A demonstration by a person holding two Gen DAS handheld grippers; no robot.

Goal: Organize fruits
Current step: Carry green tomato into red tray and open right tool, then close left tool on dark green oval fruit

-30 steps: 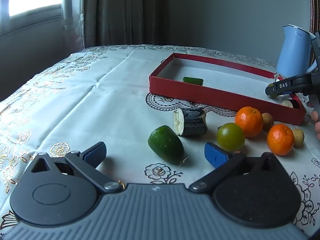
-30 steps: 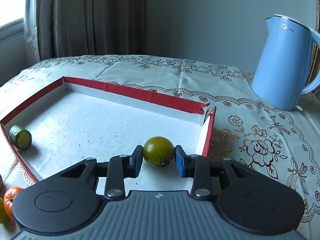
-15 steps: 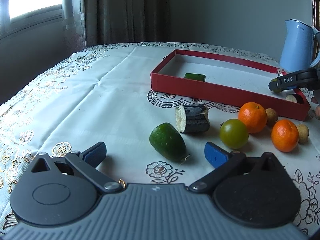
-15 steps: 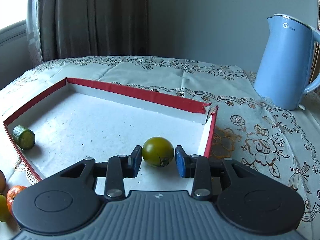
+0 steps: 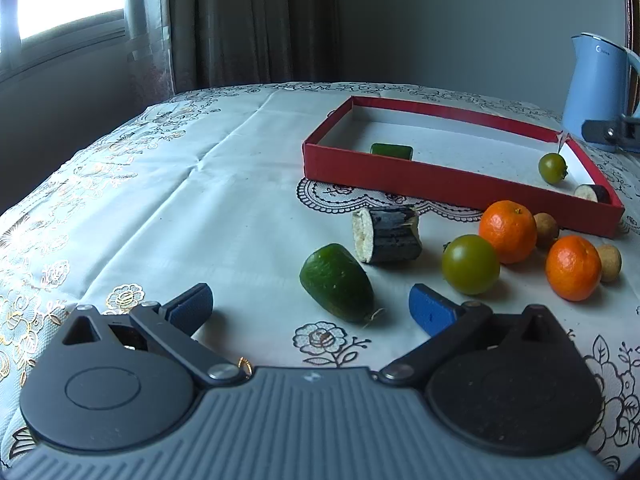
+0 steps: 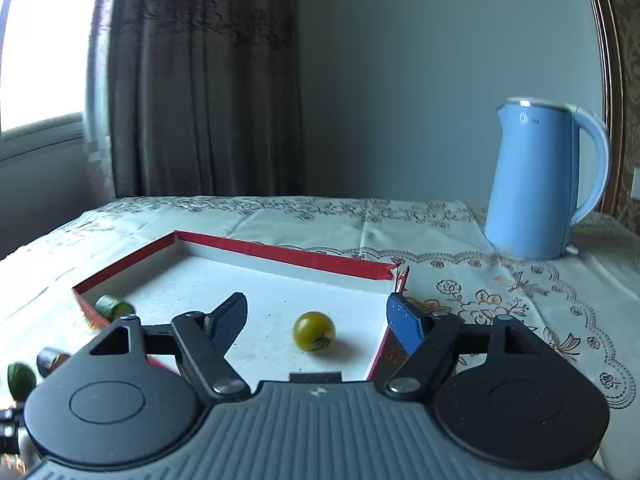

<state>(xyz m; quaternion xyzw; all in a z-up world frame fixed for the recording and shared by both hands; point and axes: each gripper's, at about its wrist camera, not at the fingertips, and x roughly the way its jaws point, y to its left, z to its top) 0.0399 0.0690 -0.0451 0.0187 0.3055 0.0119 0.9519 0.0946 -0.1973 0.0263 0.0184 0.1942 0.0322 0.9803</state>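
Right wrist view, right hand-held gripper jaws opening, drawn back, green tomato released in red tray.

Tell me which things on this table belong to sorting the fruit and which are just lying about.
Part of the job:
red tray
green tomato in the tray
green tomato on the cloth
two oranges
two small brown fruits
cucumber pieces
eggplant pieces

Just lying about:
blue kettle
tablecloth
curtain

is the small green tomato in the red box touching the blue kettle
No, the small green tomato lies on the red box floor, well apart from the blue kettle.
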